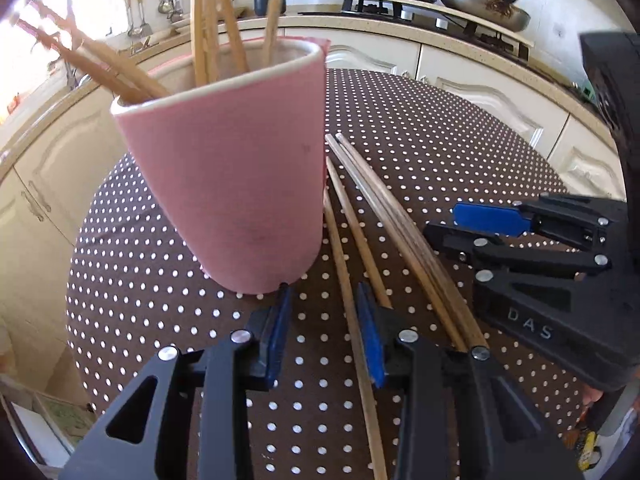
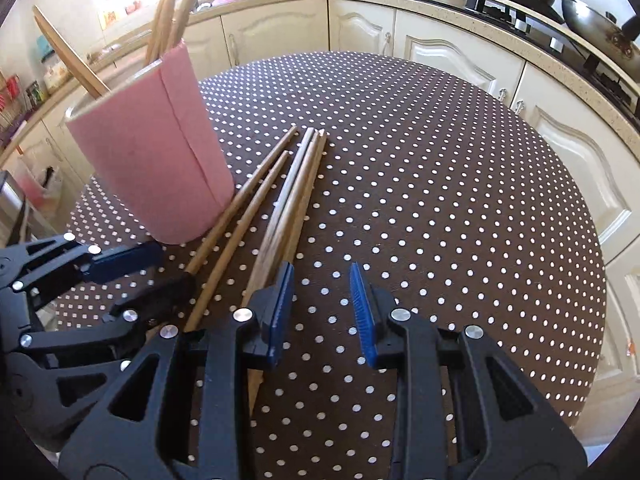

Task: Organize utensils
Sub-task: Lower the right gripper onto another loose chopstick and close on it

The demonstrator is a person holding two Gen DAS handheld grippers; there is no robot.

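On bench, beside pink holder: loose chopsticks await pickup. Left claw released, straddling one stick. Right claw released, empty. Next: clench, lift, drop into holder.

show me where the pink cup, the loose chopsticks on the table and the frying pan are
pink cup (image 1: 240, 200), left wrist view, on its front wall.
loose chopsticks (image 2: 298, 184), right wrist view, mid-shaft of the bundle.
frying pan (image 1: 480, 4), left wrist view, on its bowl.

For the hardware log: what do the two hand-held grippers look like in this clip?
Both match. The left hand-held gripper and right hand-held gripper have matte black plastic linkage arms with triangular cut-outs, round silver pivot pins, and flat blue ribbed finger pads. The right one's body carries raised "DAS" lettering. No cables or sleeves are visible.
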